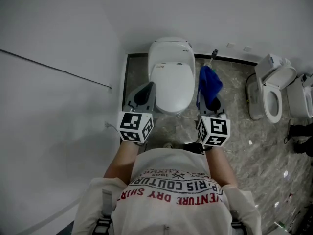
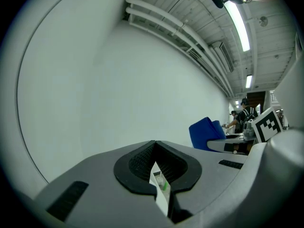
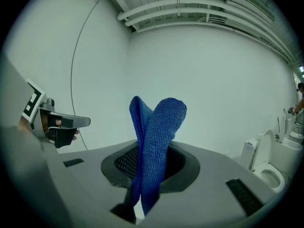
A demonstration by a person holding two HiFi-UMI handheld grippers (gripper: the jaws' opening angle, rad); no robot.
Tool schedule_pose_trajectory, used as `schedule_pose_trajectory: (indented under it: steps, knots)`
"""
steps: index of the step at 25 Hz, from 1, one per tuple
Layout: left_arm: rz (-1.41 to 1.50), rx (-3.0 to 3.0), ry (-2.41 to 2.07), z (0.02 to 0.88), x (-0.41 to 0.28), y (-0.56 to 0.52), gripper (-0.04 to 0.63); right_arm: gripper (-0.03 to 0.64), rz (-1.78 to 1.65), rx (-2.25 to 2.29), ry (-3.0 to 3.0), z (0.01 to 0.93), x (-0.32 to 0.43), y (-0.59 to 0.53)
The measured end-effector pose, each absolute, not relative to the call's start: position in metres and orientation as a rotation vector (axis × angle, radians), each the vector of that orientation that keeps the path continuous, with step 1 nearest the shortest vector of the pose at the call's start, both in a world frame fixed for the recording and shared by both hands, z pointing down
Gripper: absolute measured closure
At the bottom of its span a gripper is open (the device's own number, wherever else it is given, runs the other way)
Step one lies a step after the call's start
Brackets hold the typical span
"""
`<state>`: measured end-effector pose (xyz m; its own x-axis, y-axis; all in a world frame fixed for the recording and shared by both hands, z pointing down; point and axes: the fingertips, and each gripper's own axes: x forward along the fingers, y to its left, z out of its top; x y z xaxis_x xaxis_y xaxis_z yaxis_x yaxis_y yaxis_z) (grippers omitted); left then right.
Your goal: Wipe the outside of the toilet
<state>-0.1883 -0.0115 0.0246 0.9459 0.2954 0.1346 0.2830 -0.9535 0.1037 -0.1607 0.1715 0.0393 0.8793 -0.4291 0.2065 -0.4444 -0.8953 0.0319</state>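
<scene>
A white toilet with its lid down stands against the back wall, straight ahead of me. My left gripper hovers near the bowl's front left side, its jaws shut with nothing between them. To the right of the bowl, my right gripper is shut on a blue cloth. The cloth stands folded up out of the jaws. The left gripper view catches the blue cloth at its right; the right gripper view shows the left gripper at its left.
A white wall runs close along the left of the toilet. Two more white toilets stand at the right on the marble floor. A brush handle leans by the back wall.
</scene>
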Motion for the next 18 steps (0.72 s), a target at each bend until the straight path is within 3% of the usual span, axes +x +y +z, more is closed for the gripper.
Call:
schedule_pose_trajectory:
  steps: [18]
  knots:
    - [0.243,3.005,0.426,0.026,-0.199,0.0,0.589,0.54,0.379,3.002,-0.679,0.042,-0.168,0.194]
